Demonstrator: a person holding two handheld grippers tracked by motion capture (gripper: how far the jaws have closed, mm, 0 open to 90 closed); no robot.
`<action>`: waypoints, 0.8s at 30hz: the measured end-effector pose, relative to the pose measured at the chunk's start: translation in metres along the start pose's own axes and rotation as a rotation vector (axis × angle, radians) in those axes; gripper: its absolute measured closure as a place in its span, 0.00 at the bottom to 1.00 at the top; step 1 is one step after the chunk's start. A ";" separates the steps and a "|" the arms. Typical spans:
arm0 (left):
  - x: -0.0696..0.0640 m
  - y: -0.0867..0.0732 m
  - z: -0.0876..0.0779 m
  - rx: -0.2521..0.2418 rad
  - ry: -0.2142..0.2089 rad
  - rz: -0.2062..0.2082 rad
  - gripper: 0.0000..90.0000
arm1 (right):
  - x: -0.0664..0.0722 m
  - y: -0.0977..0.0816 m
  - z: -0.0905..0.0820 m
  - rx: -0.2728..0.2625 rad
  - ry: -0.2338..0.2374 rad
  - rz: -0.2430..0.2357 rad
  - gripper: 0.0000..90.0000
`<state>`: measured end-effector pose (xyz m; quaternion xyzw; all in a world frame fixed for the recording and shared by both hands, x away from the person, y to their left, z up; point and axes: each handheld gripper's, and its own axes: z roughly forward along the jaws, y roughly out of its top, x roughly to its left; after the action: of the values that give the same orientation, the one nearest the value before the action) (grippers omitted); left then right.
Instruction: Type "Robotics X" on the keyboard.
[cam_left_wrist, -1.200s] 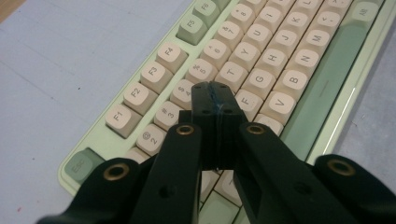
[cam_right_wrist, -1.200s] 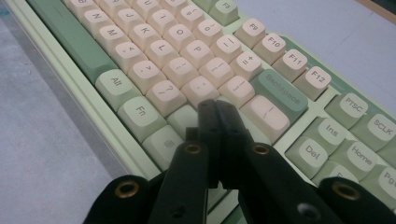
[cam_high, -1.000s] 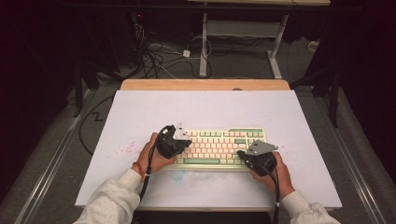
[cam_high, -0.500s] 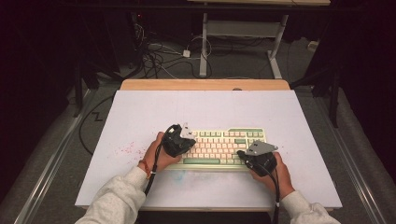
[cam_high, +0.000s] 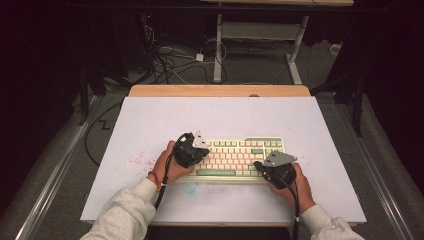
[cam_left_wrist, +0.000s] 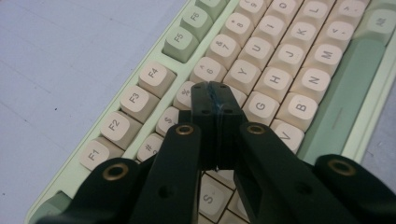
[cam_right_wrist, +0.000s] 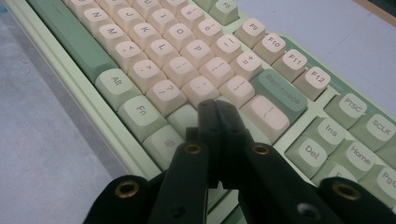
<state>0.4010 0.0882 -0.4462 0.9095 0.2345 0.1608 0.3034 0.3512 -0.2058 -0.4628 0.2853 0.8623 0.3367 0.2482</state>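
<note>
The green-and-cream keyboard lies on the white counter. Left tongs, closed and empty, poise over its number row; right tongs, closed too, over its right-hand keys.

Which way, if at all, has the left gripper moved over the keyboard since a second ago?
Yes: the left gripper has shifted slightly right, further over the keyboard, whose place on the table is unchanged.

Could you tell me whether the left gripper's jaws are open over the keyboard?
No, in the left gripper view the left gripper has its jaws pressed together, empty, above the keyboard near the number row.
</note>
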 end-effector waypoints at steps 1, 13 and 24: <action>0.000 0.000 0.002 0.010 -0.006 -0.001 0.97 | 0.000 0.000 0.000 0.000 0.000 0.001 1.00; -0.003 -0.006 -0.035 -0.098 0.047 0.018 0.91 | -0.002 0.002 -0.014 -0.061 -0.014 -0.017 1.00; -0.007 -0.053 -0.063 -0.200 0.166 0.020 0.30 | 0.000 0.009 -0.032 -0.098 0.002 -0.012 1.00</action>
<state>0.3505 0.1522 -0.4318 0.8606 0.2327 0.2608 0.3704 0.3342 -0.2145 -0.4359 0.2675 0.8468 0.3773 0.2629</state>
